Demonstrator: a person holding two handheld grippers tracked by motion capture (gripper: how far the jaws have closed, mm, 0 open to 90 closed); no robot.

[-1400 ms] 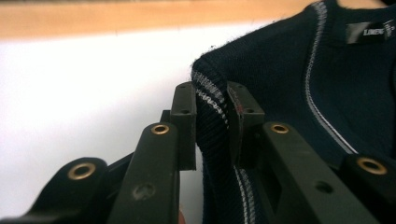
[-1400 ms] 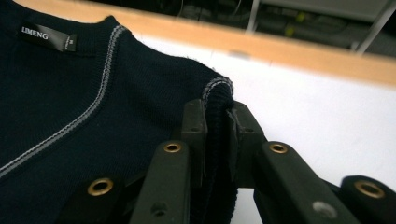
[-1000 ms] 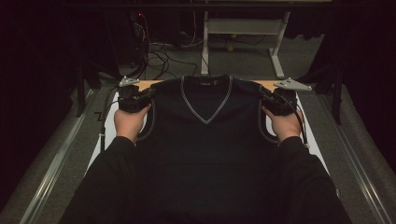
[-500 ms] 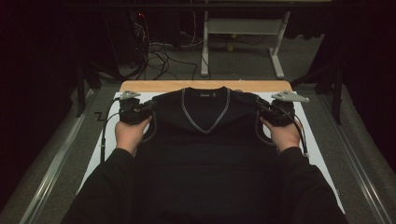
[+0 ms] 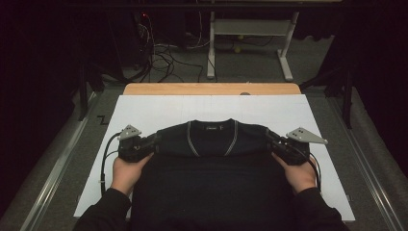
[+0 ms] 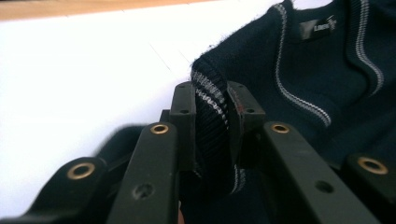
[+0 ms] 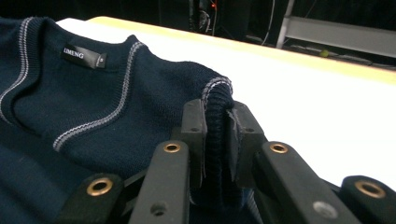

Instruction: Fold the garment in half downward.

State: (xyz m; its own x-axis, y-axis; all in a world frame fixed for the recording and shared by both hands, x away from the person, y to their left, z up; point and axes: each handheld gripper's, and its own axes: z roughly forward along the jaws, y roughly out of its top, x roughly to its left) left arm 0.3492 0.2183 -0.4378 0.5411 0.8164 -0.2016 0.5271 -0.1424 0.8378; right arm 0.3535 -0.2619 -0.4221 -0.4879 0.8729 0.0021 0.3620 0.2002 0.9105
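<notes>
- Dark blue knit, the sweater (image 5: 211,139), has come back toward us. A moment ago we held its top at the bench's far wooden edge. Now the top lies folded over its lower half, so the fold is nearly made.
- Our left claw (image 6: 210,116) and right claw (image 7: 217,126) each squeeze a striped shoulder edge.
- It lies mid-bench, stretched between them.

A dark navy knitted sweater (image 5: 211,159) of matt, slightly fuzzy wool-like cloth, with ribbed edges and pale woven stripes, lies on a smooth white matt sheet (image 5: 159,108). Beyond the sheet runs a strip of pale, smooth wooden tabletop (image 5: 211,89). The left gripper (image 6: 210,100) and right gripper (image 7: 217,116) are matt black plastic with brass-coloured metal rivets.
</notes>
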